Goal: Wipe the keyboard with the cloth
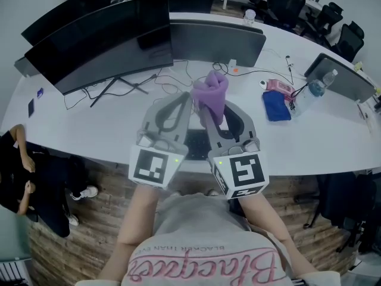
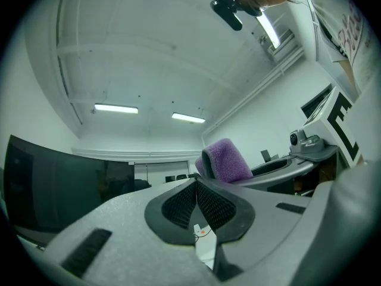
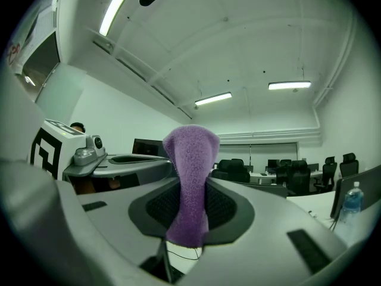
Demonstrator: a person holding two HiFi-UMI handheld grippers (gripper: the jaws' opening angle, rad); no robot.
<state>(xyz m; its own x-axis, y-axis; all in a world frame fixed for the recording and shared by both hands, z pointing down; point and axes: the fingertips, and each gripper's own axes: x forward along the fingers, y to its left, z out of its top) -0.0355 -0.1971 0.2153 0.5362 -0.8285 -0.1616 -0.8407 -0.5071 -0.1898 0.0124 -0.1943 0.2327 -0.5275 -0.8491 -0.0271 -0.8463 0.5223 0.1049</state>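
Both grippers are raised side by side above the white desk (image 1: 107, 124), tilted up toward the ceiling. My right gripper (image 1: 206, 108) is shut on a purple cloth (image 1: 210, 95), which stands up in a folded bunch from its jaws (image 3: 189, 183). My left gripper (image 1: 186, 98) is shut with nothing between its pads (image 2: 178, 204); the cloth (image 2: 225, 159) shows just beside it. A dark strip of the keyboard (image 1: 195, 140) peeks out between the two gripper bodies; the rest is hidden under them.
A wide curved monitor (image 1: 107, 40) and a second monitor (image 1: 217, 40) stand behind the grippers, with cables between them. To the right lie a blue cloth (image 1: 275, 106), a pink item (image 1: 280, 87) and a water bottle (image 1: 315, 88). A person (image 1: 24, 177) stands at the left.
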